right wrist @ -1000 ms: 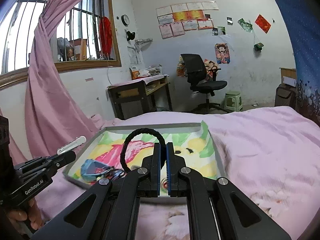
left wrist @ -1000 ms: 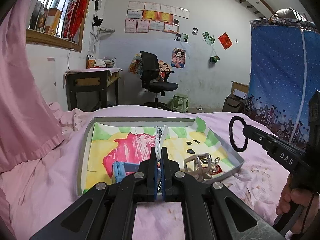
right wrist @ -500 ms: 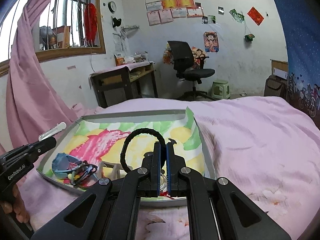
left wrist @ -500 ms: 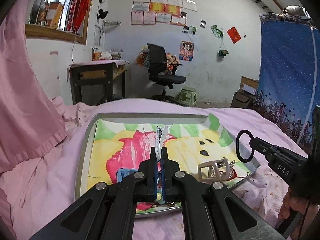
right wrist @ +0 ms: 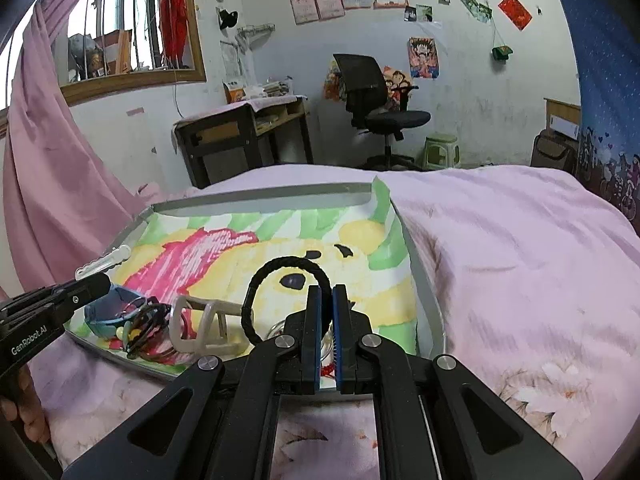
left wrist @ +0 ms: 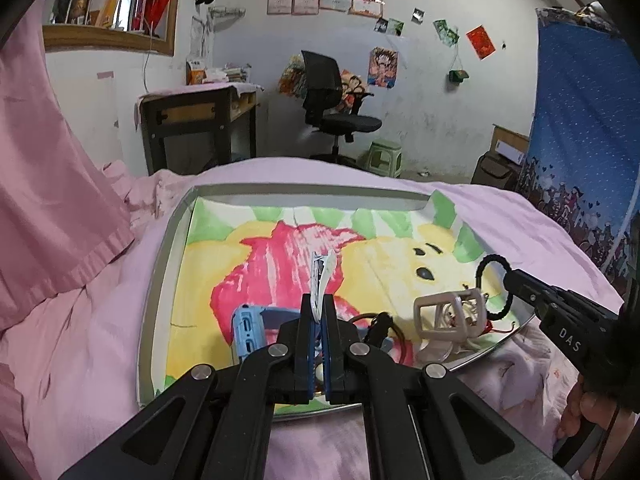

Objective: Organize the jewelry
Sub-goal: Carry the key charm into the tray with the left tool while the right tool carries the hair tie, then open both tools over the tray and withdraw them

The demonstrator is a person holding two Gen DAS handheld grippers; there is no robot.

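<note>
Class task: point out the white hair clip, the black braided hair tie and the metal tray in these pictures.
white hair clip (left wrist: 322, 280), left wrist view, its toothed middle.
black braided hair tie (right wrist: 280, 266), right wrist view, top of the loop.
metal tray (left wrist: 304, 191), left wrist view, far rim.

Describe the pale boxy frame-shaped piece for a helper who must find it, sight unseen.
On the pink bed lies a metal tray lined with a bear drawing. At the tray's near edge sits a small heap of accessories, and the cream frame-shaped hair claw stands at its right end, beside the blue clip and the dark hair ties. It alone is pale, boxy and open-sided.
</note>
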